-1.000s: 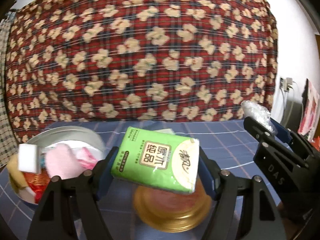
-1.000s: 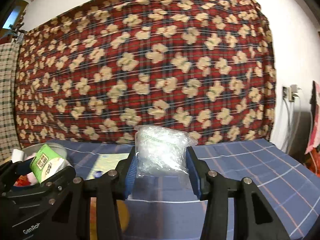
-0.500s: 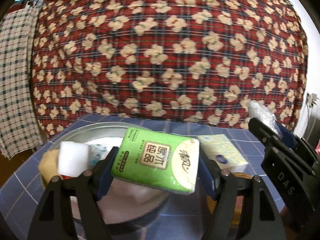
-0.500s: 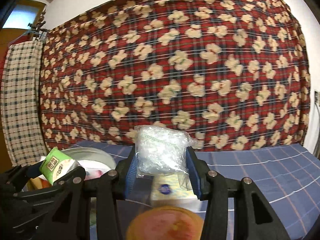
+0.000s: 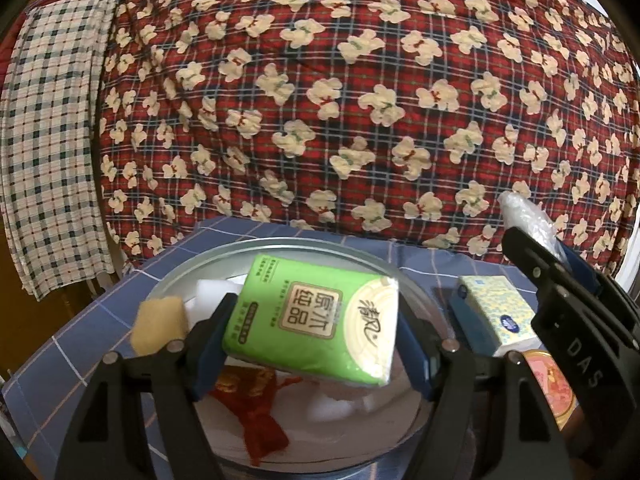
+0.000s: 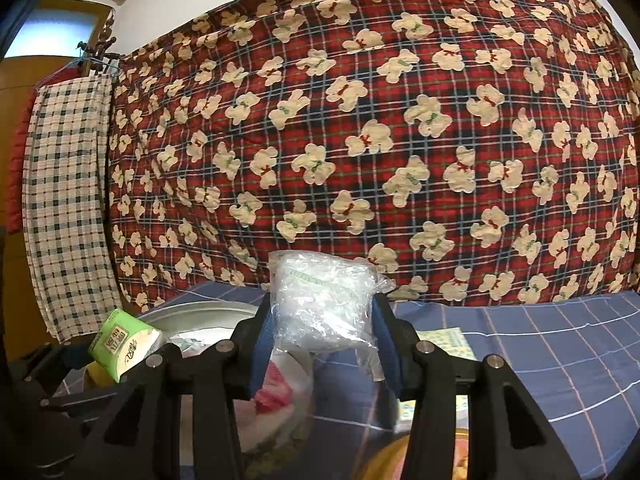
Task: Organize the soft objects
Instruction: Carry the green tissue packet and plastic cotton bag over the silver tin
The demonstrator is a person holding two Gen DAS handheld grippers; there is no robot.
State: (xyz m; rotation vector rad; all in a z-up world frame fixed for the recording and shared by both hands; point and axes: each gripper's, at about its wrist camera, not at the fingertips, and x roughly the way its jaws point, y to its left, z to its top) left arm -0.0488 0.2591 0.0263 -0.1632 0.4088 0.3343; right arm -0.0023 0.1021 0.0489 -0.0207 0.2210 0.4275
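Left wrist view: left gripper (image 5: pixel 312 344) clamps a green tissue pack (image 5: pixel 316 320) above the metal basin (image 5: pixel 288 246) near the table's left edge; right gripper (image 6: pixel 324 348) pinches a crinkled clear plastic bag (image 6: pixel 322 300).

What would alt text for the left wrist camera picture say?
The left gripper holds a green tissue pack above a round metal basin of soft items on a blue checked cloth. At right, the right gripper holds a clear plastic bag.

Tissue pack (image 5: pixel 316 320) over basin (image 5: pixel 280 246), box (image 5: pixel 500 312) right of basin, quilt (image 5: pixel 360 100) behind
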